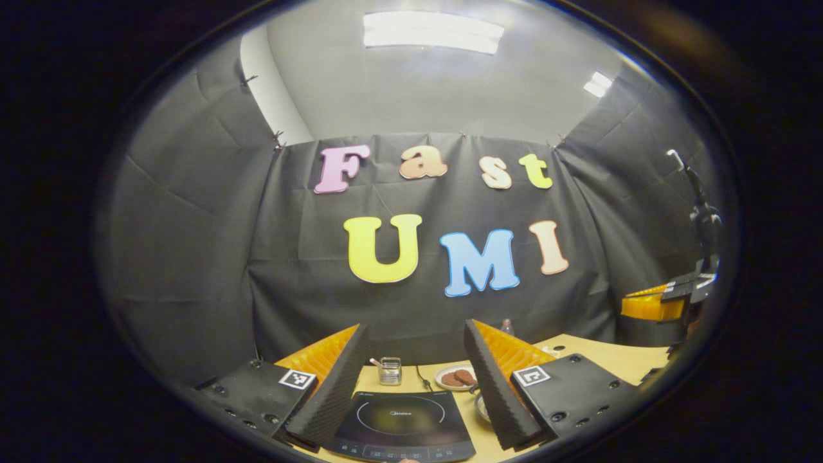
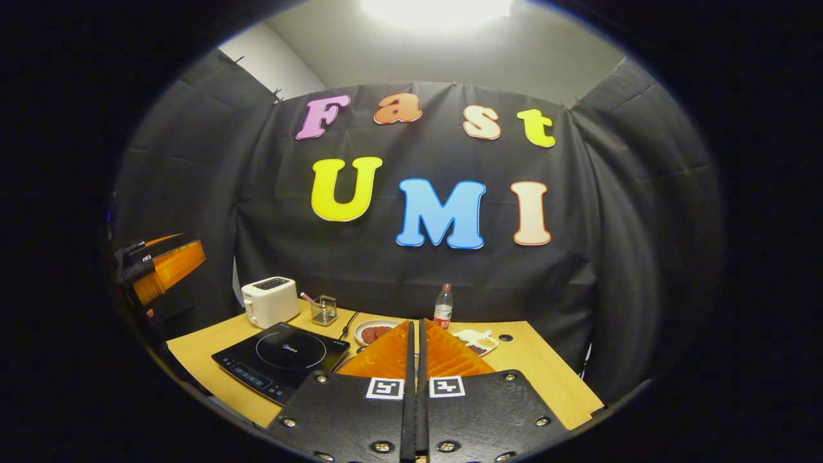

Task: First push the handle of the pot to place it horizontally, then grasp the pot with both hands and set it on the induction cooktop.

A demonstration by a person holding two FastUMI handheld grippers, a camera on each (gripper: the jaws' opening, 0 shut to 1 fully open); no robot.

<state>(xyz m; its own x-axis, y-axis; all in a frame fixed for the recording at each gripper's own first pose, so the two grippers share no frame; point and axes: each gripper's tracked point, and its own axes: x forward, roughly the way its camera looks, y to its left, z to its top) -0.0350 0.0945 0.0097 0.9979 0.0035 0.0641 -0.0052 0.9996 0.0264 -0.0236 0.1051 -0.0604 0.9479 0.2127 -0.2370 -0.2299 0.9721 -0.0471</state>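
Glossy flat induction cooktop [image 1: 402,421] on wooden table [image 2: 546,376] — left gripper [image 1: 411,360] jaws spread

In the left gripper view, a silvery metal pot [image 1: 481,406] sits mostly hidden behind one finger, only a sliver of rim showing. The flat black induction cooktop [image 1: 402,421] is cut off along its near edge. In the right gripper view, closed fingers cover part of a white plate of brown patties [image 2: 373,333] and a white tray of snacks [image 2: 479,341], its contents too small to identify.
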